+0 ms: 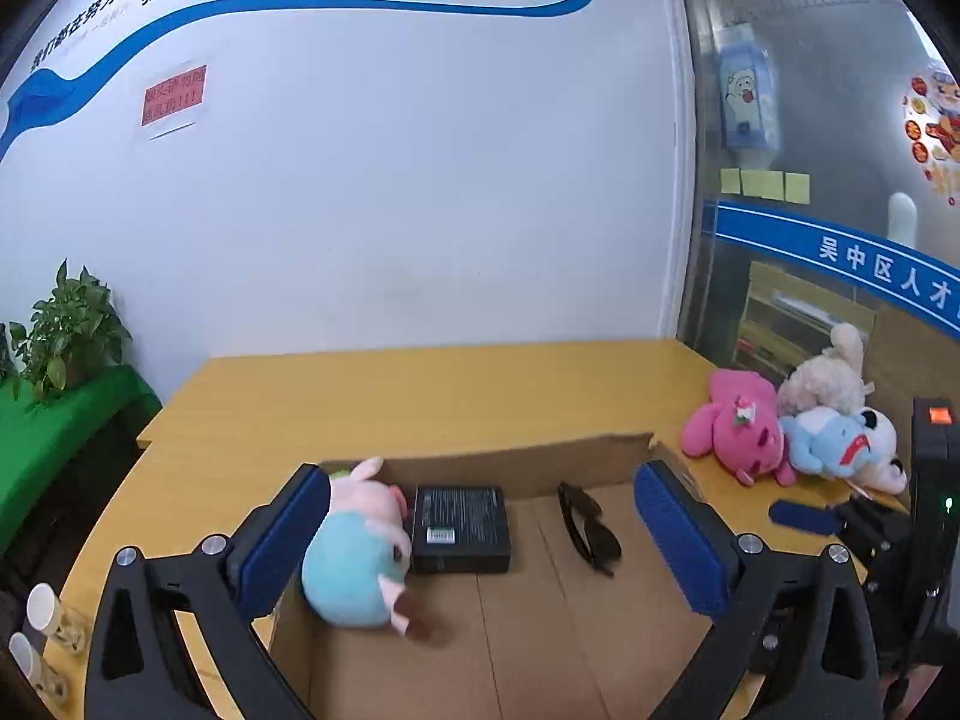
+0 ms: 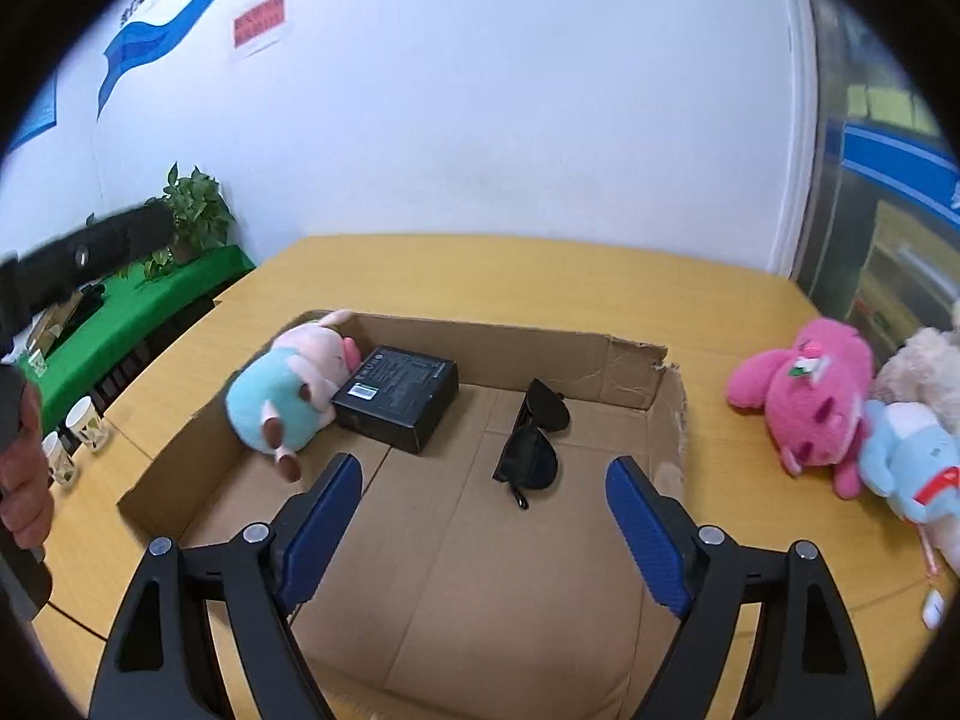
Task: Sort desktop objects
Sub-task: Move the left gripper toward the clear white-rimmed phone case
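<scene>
The yellow wooden table (image 2: 540,276) carried a shallow brown cardboard box (image 2: 600,360). Inside lay a pink-and-teal plush pig (image 2: 282,390) touching a flat black box (image 2: 399,396), with black sunglasses (image 2: 534,438) apart. The left gripper (image 1: 480,534) and right gripper (image 2: 483,528) hung spread, holding nothing.

Pig plush (image 2: 287,397), black box (image 2: 396,397), sunglasses (image 2: 531,435) in carton (image 2: 624,375)
</scene>
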### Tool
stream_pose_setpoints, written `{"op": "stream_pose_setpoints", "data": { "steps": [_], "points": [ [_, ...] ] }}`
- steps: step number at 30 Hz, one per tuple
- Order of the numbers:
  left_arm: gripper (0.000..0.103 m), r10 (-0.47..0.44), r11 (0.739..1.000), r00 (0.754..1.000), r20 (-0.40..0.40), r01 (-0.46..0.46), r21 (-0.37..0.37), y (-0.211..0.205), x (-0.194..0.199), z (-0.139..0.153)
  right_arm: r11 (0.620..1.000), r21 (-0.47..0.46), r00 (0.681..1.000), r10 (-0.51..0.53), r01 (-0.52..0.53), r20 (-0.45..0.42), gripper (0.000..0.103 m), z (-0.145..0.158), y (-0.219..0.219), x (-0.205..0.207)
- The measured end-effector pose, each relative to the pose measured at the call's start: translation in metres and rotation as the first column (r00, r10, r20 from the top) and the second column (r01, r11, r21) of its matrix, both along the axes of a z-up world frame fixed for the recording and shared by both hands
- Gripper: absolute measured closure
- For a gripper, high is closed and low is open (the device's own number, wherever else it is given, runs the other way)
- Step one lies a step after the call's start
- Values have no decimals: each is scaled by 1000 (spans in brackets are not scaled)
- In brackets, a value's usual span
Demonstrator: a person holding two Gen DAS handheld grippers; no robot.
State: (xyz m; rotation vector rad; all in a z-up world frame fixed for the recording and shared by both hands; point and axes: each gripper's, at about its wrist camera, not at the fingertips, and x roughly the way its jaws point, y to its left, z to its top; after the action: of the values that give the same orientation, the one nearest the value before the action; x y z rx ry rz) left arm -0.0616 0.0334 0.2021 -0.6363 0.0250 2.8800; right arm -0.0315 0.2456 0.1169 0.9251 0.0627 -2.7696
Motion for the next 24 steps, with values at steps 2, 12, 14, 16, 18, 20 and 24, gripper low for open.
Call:
{"op": "stream_pose_setpoints", "data": {
  "steps": [2, 12, 14, 16, 18, 20, 24],
  "points": [
    [0, 3, 1000, 1000, 16, -3, 0, 0, 18, -4, 1000, 17, 1000, -11, 11, -21, 19, 10, -5, 17],
    [0, -11, 1000, 998, 63, 11, 12, 7, 78, -31, 1000, 15, 999, -14, 14, -30, 19, 12, -6, 63],
    [0, -32, 999, 996, 87, 30, 20, 7, 86, -39, 1000, 15, 1000, -2, 3, -31, 19, 9, -3, 70],
    [0, -65, 997, 990, 127, 61, 41, 7, 92, -49, 1000, 14, 1000, 12, -11, -29, 19, 3, 5, 80],
    [0, -100, 993, 980, 169, 88, 74, 4, 97, -63, 999, -4, 999, 43, -44, -5, 19, -9, 17, 96],
    [1, -141, 987, 964, 227, 120, 102, 3, 101, -81, 998, -17, 997, 66, -65, 39, 19, -26, 32, 110],
    [2, -232, 970, 908, 350, 187, 157, 14, 98, -119, 997, -12, 980, 73, -72, 184, 19, -74, 65, 127]
  ]
}}
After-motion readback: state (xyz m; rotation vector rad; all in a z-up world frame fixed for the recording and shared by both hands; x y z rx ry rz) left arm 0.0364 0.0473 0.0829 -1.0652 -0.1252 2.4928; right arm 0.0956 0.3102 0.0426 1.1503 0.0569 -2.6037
